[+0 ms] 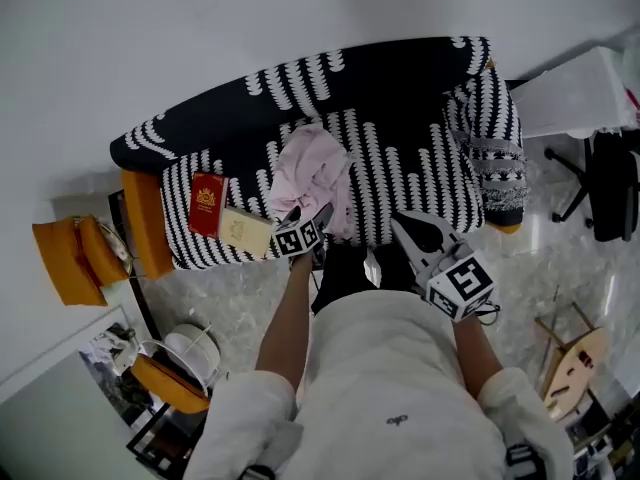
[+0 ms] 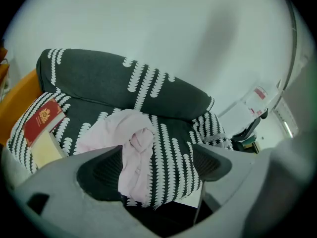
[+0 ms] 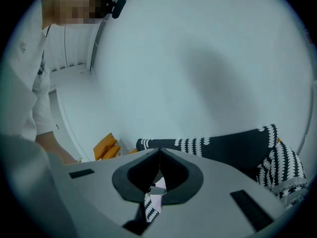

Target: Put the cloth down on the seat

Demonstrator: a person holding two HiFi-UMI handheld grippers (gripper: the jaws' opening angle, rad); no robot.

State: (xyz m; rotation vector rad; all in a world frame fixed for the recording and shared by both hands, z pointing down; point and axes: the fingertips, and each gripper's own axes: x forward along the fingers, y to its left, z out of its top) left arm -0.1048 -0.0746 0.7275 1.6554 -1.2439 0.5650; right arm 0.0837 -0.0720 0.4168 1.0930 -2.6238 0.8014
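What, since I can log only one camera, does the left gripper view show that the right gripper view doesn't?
Only the left gripper view: the crumpled pink cloth lying on the seat, a red book and the left gripper, jaws apart. Only the right gripper view: the right gripper, jaws together, an orange fabric bag and a person's white sleeve. Both: the black sofa with white patterning.

Wall: plain white wall (image 1: 300,18), far side.
Floor: glossy grey marbled floor (image 1: 240,293), near.
Furniture: black-and-white patterned fabric sofa (image 1: 400,88) against wall; black office chair (image 1: 612,183) right.
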